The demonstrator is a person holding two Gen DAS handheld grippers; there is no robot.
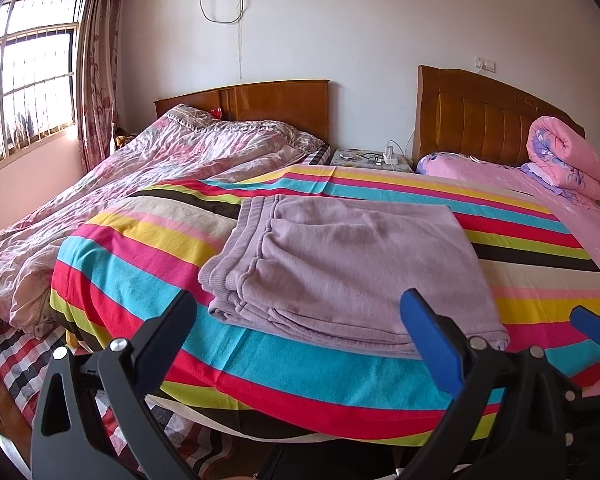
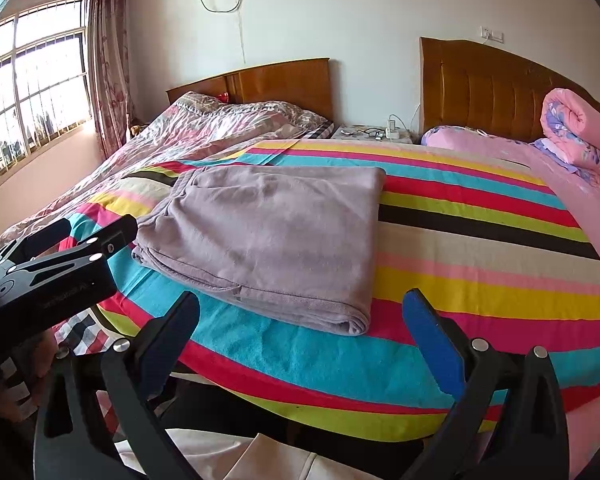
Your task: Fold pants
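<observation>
Left wrist view: a pair of lilac pants (image 1: 352, 268), folded into a flat rectangle, lies on a bright striped blanket (image 1: 140, 256) spread over a bed. The pants sit near the blanket's front edge, toward its middle, with the ribbed waistband at their left end. The left gripper (image 1: 300, 326) hangs just in front of the blanket's front edge, its jaws spread wide and holding nothing; the blue-padded finger overlaps the near right corner of the pants in this view, though I cannot tell whether it touches them. At the far right edge a blue tip of the right gripper (image 1: 592, 326) shows.

Behind, two wooden headboards stand against a white wall, with a small nightstand (image 1: 370, 157) between them. A rumpled pink quilt (image 1: 140, 168) covers the left bed, beside a barred window (image 1: 24, 76) and a patterned curtain (image 1: 100, 64). A rolled pink quilt (image 1: 566, 156) rests at the right headboard.

Right wrist view: the same pants (image 2: 268, 240) appear left of centre, clear of the right gripper (image 2: 302, 326), whose jaws are also spread wide and empty. Only this view shows the left gripper's black body from the side (image 2: 56, 264), low at the blanket's left front corner, and pale clothing (image 2: 236, 456) at the bottom edge.
</observation>
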